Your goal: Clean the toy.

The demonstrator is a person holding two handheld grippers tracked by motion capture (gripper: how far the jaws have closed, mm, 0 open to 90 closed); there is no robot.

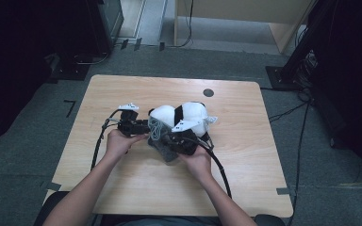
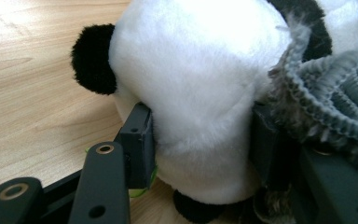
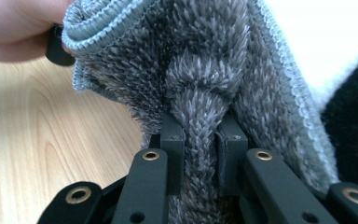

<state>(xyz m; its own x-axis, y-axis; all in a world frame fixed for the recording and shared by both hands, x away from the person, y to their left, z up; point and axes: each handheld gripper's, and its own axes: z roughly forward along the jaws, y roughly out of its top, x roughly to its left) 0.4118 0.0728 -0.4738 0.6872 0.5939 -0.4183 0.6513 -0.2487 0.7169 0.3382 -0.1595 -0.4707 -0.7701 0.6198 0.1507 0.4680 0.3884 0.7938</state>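
Both hand-held grippers held something: the right hand-held gripper (image 3: pixel 200 156) pinched a fold of the grey fuzzy cloth (image 3: pixel 205 70), while the left hand-held gripper (image 2: pixel 200 140) clamped the plush panda (image 2: pixel 200 84), which lay at frame centre in the high view on the wooden surface (image 1: pixel 122 188), cloth draped against it.

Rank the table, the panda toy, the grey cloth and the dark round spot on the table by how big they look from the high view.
1. table, by far the largest
2. panda toy
3. grey cloth, partly hidden under the grippers, so perhaps larger than it looks
4. dark round spot, smallest
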